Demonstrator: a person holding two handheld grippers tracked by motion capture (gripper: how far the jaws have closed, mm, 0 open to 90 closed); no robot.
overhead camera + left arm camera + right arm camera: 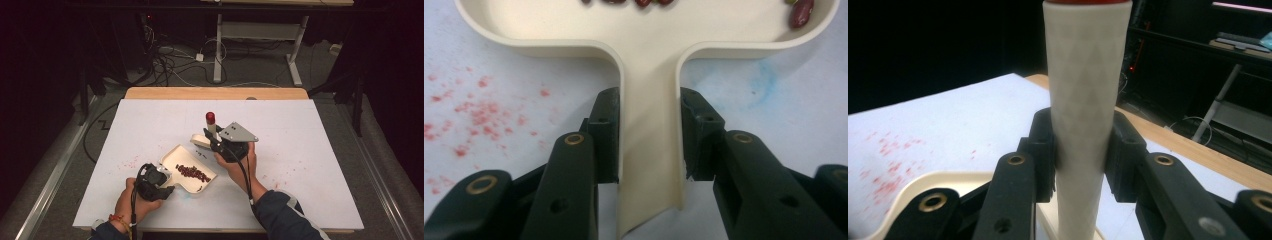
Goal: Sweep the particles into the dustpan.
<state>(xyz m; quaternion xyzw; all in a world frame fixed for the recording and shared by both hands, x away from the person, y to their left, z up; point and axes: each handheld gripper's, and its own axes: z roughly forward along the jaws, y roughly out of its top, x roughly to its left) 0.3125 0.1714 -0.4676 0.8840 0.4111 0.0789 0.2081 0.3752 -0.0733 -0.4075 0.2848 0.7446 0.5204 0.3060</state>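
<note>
High view: my left gripper (167, 190) pinches the dustpan (187, 170) handle near the table's front edge; my right gripper (214, 141) clamps the brush (210, 122). A hard sweep could scatter beans (192, 172)

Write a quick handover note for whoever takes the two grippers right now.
Left gripper: shut on the handle of the cream dustpan, which lies flat on the white table.
Right gripper: shut on the cream brush handle, red-capped and held upright behind the pan.
Done: a pile of red beans sits in the pan.
Left: a few small bits lie beside the pan's far rim; probably sweep them in.
</note>
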